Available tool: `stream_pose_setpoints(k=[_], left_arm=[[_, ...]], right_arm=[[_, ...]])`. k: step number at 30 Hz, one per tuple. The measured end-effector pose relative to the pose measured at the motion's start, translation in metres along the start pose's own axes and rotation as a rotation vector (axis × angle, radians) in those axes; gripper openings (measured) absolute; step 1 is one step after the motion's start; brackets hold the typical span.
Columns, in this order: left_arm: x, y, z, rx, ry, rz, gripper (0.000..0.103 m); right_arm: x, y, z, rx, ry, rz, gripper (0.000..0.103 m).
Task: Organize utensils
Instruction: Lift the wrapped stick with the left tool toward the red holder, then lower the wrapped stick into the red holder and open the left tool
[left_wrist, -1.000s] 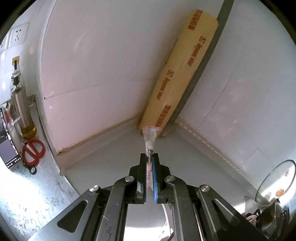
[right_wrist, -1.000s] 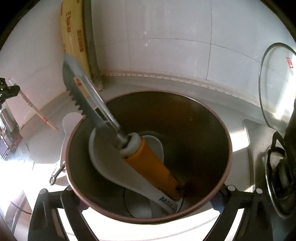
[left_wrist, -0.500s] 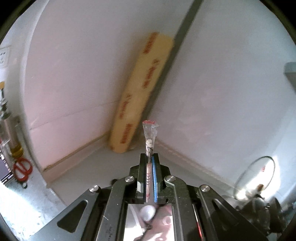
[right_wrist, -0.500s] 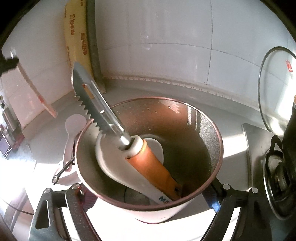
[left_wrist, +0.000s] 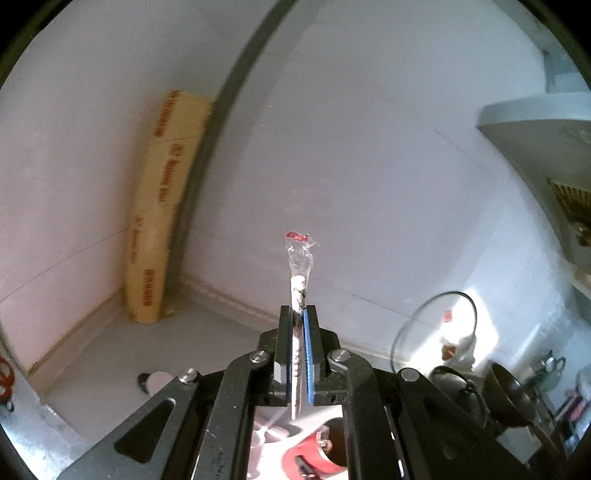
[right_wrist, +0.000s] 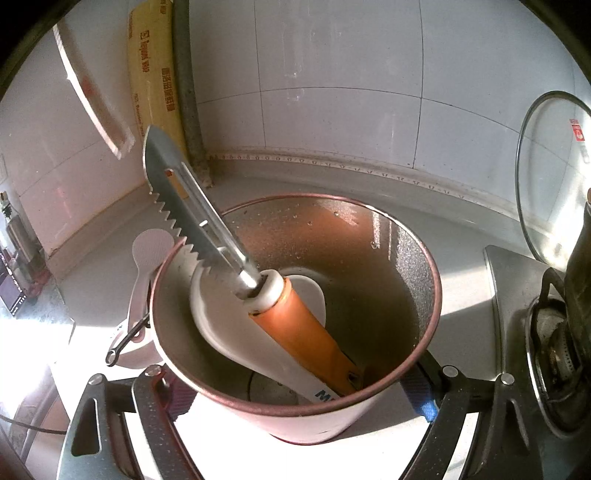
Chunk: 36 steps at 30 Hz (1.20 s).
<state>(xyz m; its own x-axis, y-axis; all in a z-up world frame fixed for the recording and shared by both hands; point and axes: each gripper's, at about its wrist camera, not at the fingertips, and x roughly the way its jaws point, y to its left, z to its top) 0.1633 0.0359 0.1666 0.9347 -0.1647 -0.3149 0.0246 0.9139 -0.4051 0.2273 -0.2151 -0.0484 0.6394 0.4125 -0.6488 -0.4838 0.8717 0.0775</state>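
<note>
My left gripper (left_wrist: 297, 314) is shut on a pair of chopsticks in a clear wrapper (left_wrist: 300, 266) and holds them upright in the air. In the right wrist view the same chopsticks (right_wrist: 88, 88) hang at the upper left. A red-rimmed cup (right_wrist: 406, 251) stands on the counter with an orange-handled peeler (right_wrist: 295, 325) and a white spoon (right_wrist: 229, 332) inside it. The jaws of my right gripper (right_wrist: 299, 398) are closing with the cup between them, and both pads touch its sides. A second white spoon (right_wrist: 151, 247) lies outside the cup on the left.
A yellow cling-film box (right_wrist: 151, 74) and a grey pipe (right_wrist: 186, 92) stand in the tiled corner. A glass lid (right_wrist: 554, 177) leans on the wall at right above a gas burner (right_wrist: 554, 332). Red scissors (left_wrist: 5, 376) lie at the far left.
My left gripper has risen and swung right with the chopsticks. The right jaws have closed in from wide apart onto the cup's sides, and the cup now looks smaller in the view.
</note>
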Motion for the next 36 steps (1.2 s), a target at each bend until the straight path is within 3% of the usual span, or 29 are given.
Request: stream_pose_setpoints(k=[8, 14, 36], left_arm=[[0.009, -0.041, -0.005, 0.084, 0.026, -0.131, 0.005], [0.032, -0.056, -0.015, 0.121, 0.09, -0.176, 0.005], [0.108, -0.055, -0.077, 0.085, 0.401, -0.146, 0.005]], right_arm=[[0.0, 0.001, 0.0, 0.001, 0.0, -0.001, 0.091], [0.0, 0.002, 0.0, 0.002, 0.0, -0.002, 0.091], [-0.001, 0.003, 0.0, 0.001, 0.002, -0.005, 0.091]])
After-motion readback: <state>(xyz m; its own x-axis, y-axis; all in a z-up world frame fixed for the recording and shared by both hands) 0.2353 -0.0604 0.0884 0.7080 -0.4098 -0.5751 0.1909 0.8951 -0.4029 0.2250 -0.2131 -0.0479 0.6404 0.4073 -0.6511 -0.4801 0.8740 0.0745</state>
